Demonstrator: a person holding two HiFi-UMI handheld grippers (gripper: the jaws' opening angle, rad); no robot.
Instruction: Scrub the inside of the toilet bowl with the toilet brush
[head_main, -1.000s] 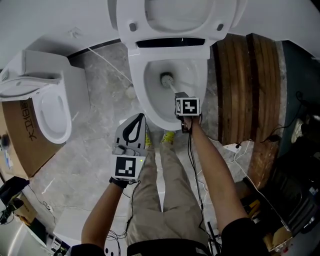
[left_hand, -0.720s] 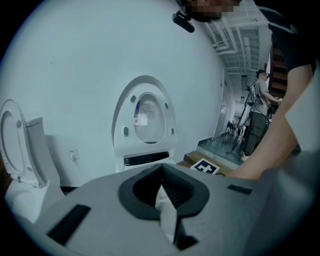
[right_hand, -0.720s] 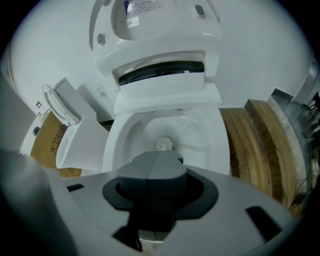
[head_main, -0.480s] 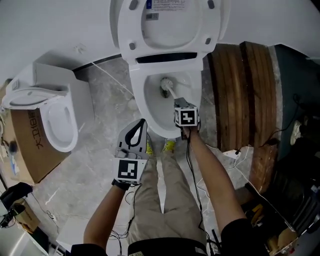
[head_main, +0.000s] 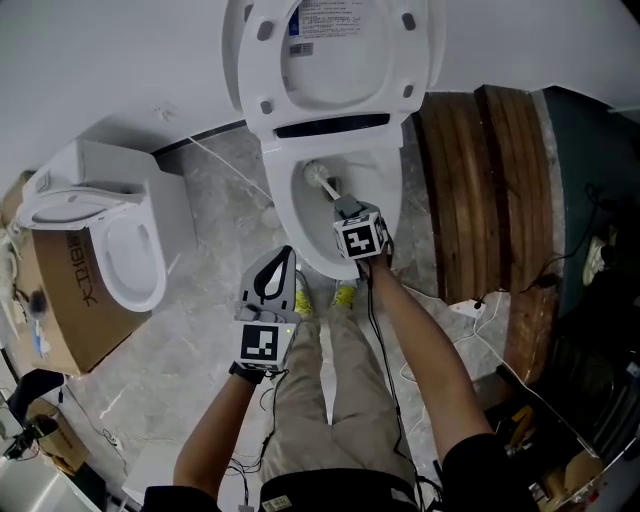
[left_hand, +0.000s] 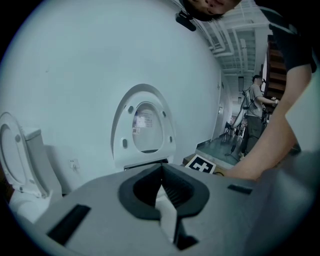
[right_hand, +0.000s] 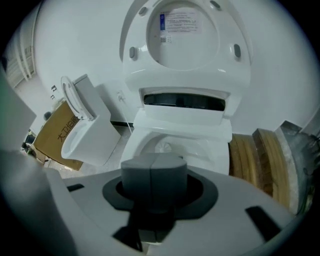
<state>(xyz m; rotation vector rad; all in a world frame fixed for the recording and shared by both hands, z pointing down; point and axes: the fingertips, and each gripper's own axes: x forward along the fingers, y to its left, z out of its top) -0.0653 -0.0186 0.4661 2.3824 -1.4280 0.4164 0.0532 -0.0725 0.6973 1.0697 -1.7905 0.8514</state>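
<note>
Bristles of the toilet brush (head_main: 317, 177) press low on the back-left wall of the toilet bowl (head_main: 285, 210). Its handle slants up into the right gripper (head_main: 347, 211), clamped tight for reach and leverage. The left gripper (head_main: 270, 272), jaws together and empty, hangs before the front rim, seemingly kept clear.

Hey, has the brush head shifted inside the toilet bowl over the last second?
Yes. Judged against the toilet bowl, the brush head has moved left and toward the back of the bowl.
</note>
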